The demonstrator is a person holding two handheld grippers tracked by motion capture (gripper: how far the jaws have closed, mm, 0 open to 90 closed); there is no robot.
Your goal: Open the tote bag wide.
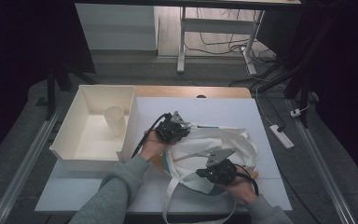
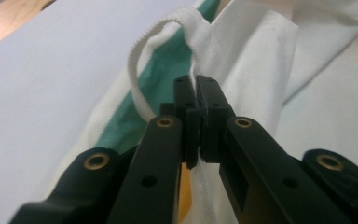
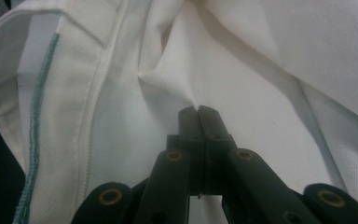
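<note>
A white cloth bag (image 1: 228, 140) with teal-green trim lies crumpled on the white mat (image 1: 214, 106), between my two hands. My left gripper (image 1: 187, 130) is at the bag's upper left edge. In the left gripper view, the left gripper (image 2: 196, 86) is shut on a thin white edge of the bag, just below a looped white strap (image 2: 139, 53) and beside a teal panel (image 2: 163, 70). My right gripper (image 1: 201, 173) is at the bag's near side. In the right gripper view, the right gripper (image 3: 196, 114) is shut on a pinched fold of the white fabric (image 3: 251, 70), with a teal stitch line (image 3: 38, 98) to the left.
A white open bin (image 1: 81, 156) stands at the left of the mat, with a pale cup (image 1: 114, 120) upright inside it. A long white bag strap (image 1: 168, 200) trails over the mat's front edge. The wooden tabletop (image 1: 191, 91) shows behind the mat. A power strip (image 1: 282, 136) lies on the floor to the right.
</note>
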